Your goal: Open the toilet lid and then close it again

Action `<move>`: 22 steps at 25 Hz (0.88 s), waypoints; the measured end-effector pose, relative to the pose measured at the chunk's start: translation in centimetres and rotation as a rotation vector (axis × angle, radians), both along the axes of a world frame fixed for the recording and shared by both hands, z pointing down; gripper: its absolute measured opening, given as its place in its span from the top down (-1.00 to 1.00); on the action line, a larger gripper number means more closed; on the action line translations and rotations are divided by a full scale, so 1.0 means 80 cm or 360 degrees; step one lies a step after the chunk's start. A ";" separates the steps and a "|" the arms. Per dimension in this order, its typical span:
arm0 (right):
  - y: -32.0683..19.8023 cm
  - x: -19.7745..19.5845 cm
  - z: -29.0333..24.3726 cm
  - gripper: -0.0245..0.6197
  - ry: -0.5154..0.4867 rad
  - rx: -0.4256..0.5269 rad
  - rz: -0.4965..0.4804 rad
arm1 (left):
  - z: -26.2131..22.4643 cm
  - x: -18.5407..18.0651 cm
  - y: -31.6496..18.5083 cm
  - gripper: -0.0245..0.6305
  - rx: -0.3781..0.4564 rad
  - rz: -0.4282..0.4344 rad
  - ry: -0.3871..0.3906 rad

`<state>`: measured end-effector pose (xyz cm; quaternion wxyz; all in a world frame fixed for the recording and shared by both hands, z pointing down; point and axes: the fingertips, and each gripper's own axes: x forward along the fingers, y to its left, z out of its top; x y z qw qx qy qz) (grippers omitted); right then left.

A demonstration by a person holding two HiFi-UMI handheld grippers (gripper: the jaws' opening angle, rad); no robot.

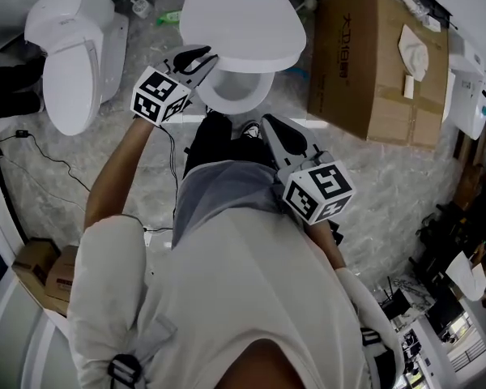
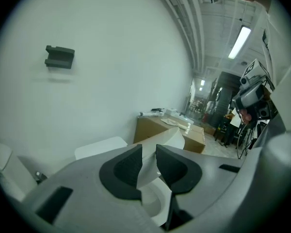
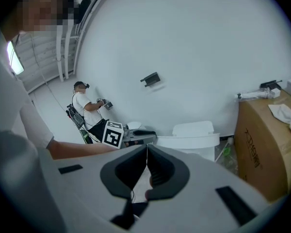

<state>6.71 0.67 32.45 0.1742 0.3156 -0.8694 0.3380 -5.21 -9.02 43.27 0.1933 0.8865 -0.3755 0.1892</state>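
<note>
The white toilet lid (image 1: pixel 243 27) stands partly raised over the bowl (image 1: pixel 236 94) at the top middle of the head view. My left gripper (image 1: pixel 202 57) holds the lid's left front edge. In the left gripper view the thin lid edge (image 2: pixel 166 139) runs between the dark pads of that gripper (image 2: pixel 149 154), which press on it. My right gripper (image 1: pixel 269 125) hangs lower, in front of the bowl by the person's leg, jaws shut with nothing in them. In the right gripper view its gripper (image 3: pixel 146 152) points at the toilet (image 3: pixel 194 141).
A second white toilet (image 1: pixel 73 55) stands at the left. A large cardboard box (image 1: pixel 381 63) sits right of the bowl. Small boxes (image 1: pixel 44 270) and a cable lie on the marble floor at the left. Another person (image 3: pixel 87 109) stands by the far wall.
</note>
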 end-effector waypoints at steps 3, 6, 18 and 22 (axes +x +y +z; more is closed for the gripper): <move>0.009 0.015 0.002 0.89 0.0011 0.0001 -0.0042 | 0.006 0.001 0.010 0.71 0.0016 -0.0071 -0.0037; 0.017 0.033 0.008 0.89 0.0006 -0.0015 -0.0055 | 0.013 0.002 0.018 0.71 0.0023 -0.0115 -0.0088; 0.068 0.076 0.037 0.89 0.0015 -0.0066 -0.0120 | 0.047 0.004 0.055 0.71 -0.0014 -0.0262 -0.0136; 0.077 0.089 0.038 0.89 0.0038 -0.0088 -0.0119 | 0.061 0.007 0.071 0.71 -0.0064 -0.0285 -0.0136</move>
